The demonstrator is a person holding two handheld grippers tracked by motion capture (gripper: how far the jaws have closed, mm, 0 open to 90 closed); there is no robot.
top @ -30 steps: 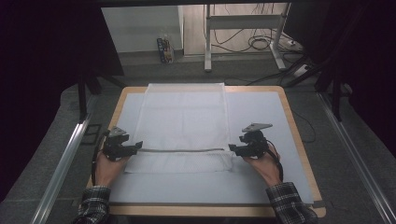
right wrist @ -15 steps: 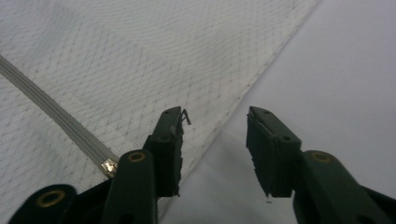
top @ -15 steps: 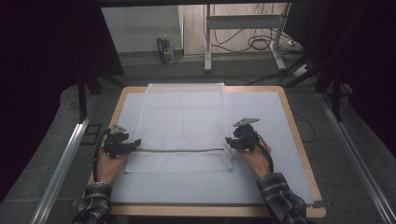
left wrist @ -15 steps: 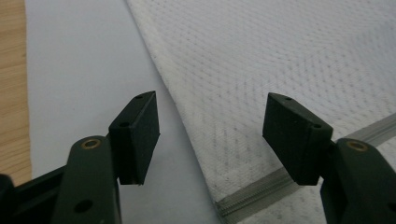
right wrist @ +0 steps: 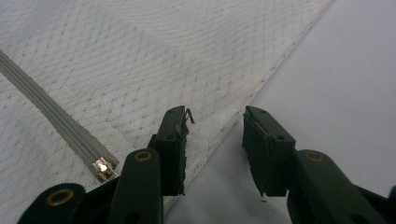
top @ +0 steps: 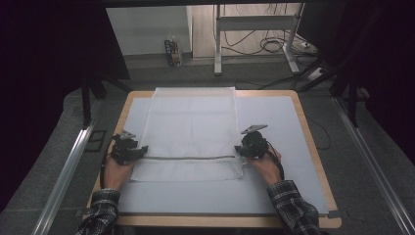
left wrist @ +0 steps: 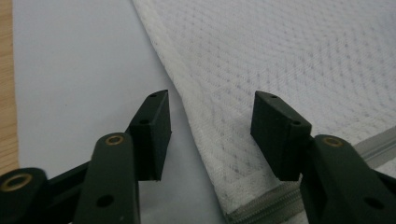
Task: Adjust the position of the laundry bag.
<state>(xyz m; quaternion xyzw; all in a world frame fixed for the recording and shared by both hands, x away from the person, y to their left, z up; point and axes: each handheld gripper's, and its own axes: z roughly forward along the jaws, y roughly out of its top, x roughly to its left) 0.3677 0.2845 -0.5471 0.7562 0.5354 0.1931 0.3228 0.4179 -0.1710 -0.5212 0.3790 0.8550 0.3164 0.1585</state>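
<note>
At the near end of the mat: we are working a white mesh laundry bag [top: 191, 127] that is lying flat on the pale mat [top: 293, 186] of the wooden table [top: 313, 147], its grey zipper [top: 191, 157] running across between our two hands.
Left gripper [left wrist: 210, 126]: jaws are standing apart and have just been closing; they are straddling the bag's side hem, one pad on the mat side, one over the mesh, neither one pressing yet.
Right gripper [right wrist: 215, 140]: jaws likewise apart and just been closing, straddling the opposite hem; the brass zipper pull [right wrist: 103, 169] is lying just beside its mesh-side jaw.
Hands: the left hand [top: 116, 171] and right hand [top: 266, 164] are resting low at the two ends of the zipper line.
Risk, single layer: we are judging that the pads could be catching the top mesh alone, so the bag would be opening up instead of lifting as one piece.
Risk, slip: the hem is thin and lying flat; jaws closing above it would be pinching nothing and skating off.
Risk, uneven pull: one side gripping before the other would be skewing the bag and wrinkling it.
Risk, snag: the right jaw is sitting close to the pull and could be dragging it.
</note>
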